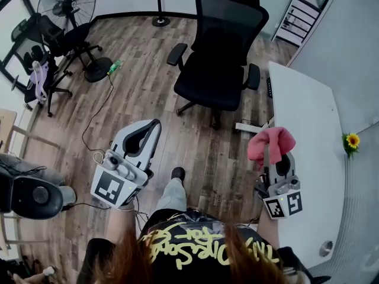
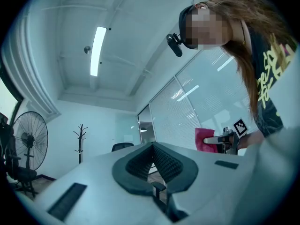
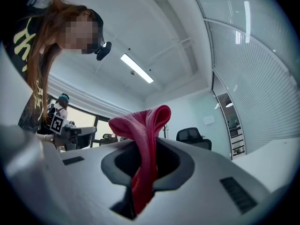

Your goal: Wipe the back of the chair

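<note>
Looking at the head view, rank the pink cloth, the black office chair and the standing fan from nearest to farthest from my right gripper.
Measured from the right gripper:
1. The pink cloth, clamped in its jaws and bunched over the tips.
2. The black office chair, ahead and a little to the left.
3. The standing fan, in the far left corner of the room.

Bare wood floor (image 1: 148, 93) lies open across the middle of the frame between the left gripper (image 1: 153, 126) and the black office chair (image 1: 222, 52) at upper centre, crossed only by a thin cable (image 1: 108, 90). The white desk (image 1: 314, 117) at right stands just beside the chair's armrest; the right gripper (image 1: 273, 158), clamped on a pink cloth (image 1: 270, 142), hangs at its edge. A fan (image 1: 66, 2) and second chair (image 1: 71, 43) crowd the upper left.
</note>
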Available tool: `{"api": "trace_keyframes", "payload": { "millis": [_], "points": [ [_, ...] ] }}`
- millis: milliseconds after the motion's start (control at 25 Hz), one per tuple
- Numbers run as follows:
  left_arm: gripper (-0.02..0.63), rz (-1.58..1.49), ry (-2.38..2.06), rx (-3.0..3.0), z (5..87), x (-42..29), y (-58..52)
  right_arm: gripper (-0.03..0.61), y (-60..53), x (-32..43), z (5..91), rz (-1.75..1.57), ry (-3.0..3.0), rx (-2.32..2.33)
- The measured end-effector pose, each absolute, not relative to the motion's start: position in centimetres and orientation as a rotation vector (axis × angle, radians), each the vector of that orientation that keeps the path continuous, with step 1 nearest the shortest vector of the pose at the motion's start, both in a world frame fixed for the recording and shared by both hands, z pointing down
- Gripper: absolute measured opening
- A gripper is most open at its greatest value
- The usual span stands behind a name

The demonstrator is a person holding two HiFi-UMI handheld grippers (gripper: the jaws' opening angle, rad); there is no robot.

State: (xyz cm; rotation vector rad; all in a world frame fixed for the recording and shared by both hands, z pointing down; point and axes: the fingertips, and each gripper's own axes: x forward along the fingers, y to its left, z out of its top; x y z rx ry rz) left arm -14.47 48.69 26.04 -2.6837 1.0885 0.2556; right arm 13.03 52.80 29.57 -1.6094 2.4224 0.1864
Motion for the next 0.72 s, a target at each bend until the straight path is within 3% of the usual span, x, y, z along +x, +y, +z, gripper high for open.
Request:
{"api": "trace_keyframes", "payload": {
  "millis": [720],
  "points": [
    [-0.006,0.237,0.977,-2.754,25.2,-14.9,29.7,0.06,34.7,11.5,27.8,0.202,2.362,-1.695]
  ]
}}
